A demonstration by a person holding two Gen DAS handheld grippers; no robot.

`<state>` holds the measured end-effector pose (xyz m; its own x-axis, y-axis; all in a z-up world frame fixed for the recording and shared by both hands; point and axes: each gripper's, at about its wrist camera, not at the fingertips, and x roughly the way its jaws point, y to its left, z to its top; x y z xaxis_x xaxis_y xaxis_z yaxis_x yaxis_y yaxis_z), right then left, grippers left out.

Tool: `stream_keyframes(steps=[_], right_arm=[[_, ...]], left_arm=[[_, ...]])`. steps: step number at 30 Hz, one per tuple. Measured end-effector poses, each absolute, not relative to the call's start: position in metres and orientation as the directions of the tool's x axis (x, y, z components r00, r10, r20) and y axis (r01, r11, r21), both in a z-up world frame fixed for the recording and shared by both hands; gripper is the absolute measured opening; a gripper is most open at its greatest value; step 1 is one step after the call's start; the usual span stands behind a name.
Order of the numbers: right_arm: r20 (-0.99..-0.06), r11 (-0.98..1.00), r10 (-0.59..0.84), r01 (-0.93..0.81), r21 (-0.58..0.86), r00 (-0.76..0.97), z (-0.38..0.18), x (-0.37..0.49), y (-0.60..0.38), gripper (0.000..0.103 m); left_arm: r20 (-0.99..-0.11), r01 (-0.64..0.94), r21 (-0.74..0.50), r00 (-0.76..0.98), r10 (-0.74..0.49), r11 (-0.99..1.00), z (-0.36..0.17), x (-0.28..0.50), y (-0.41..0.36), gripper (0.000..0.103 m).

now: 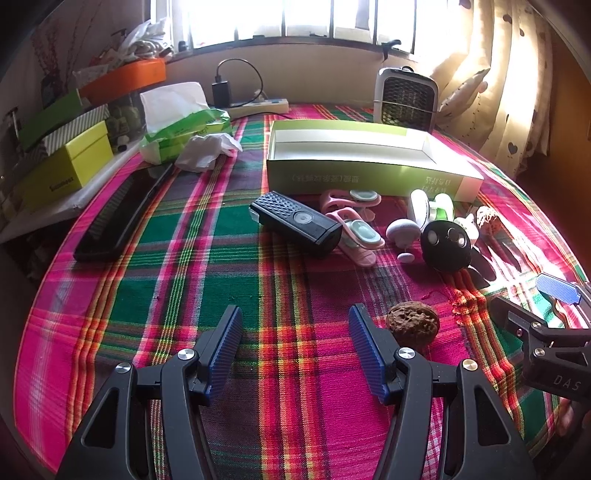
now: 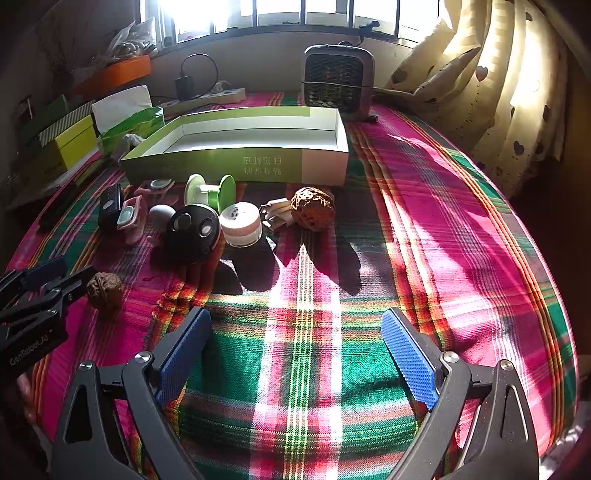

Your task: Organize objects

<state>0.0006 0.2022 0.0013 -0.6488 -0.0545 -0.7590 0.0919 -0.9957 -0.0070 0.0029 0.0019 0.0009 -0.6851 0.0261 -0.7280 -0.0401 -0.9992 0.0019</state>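
Plaid cloth (image 1: 229,266), heater (image 1: 405,99), tissue pack (image 1: 177,122), curtain (image 1: 517,74).

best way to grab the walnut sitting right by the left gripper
Grip the walnut across its round middle, coming down from above with the left gripper. It sits alone on the plaid cloth, with room for a finger on each side, and its wrinkled shell should give the pads purchase.

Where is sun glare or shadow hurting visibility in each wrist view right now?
Left wrist view: the window is blown out and sun washes the items at right near the black round gadget. Right wrist view: bright streaks cross the plaid cloth, and long dark shadows fall in front of the walnut.
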Motion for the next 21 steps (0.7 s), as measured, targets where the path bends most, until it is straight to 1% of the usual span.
stream_keyframes(steps=[21], right_arm=[[-0.775,-0.991,-0.081,0.137,-0.008,-0.626,0.0036,-0.0063,0.208,0.094]], left_arm=[[-0.75,-0.07,-0.015,-0.659,0.057,-0.997,0.0025,0.0026,-0.0043,0.059]])
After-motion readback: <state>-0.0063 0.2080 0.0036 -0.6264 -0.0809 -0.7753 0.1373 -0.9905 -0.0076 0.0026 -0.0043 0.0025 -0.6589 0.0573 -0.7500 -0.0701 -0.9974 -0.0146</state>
